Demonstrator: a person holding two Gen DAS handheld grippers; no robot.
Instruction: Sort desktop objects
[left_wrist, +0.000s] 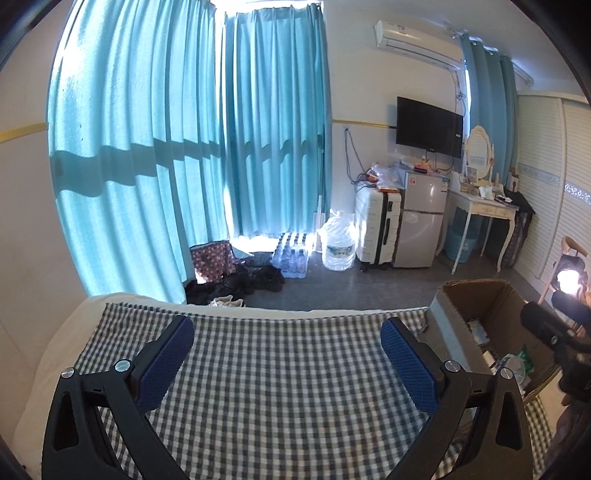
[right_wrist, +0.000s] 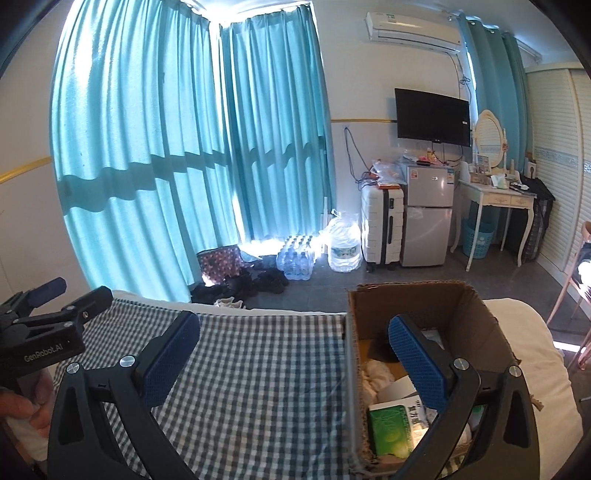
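Both tools are held above a checked cloth (left_wrist: 280, 369) spread over what looks like a bed rather than a table, and neither has anything in it: the left hand-held gripper (left_wrist: 287, 352) stands wide open with only bare cloth between its blue pads, and the right hand-held gripper (right_wrist: 293, 347) is just as wide, one finger over the cloth and the other over the open cardboard box (right_wrist: 417, 295). That box sits just to the right of the left tool and directly under the right side of the right tool; it already holds a green packet (right_wrist: 389, 430), some crumpled white material (right_wrist: 376, 373) and other bits too jumbled to name. No loose object shows on the cloth ahead of either tool, so the sorting looks either nearly finished or about to draw from the box; which, I cannot tell. If the next pick is from the box, the right tool is the better placed. It would do well to tip down and come in straight over the chosen item, keeping its fingers clear of the cardboard walls, and close on a firm edge such as the packet's rather than the soft white stuff, which would likely bunch and slip. The left tool, seen at the far left of the right view with a hand (right_wrist: 22, 402) on it, should stay off to that side.
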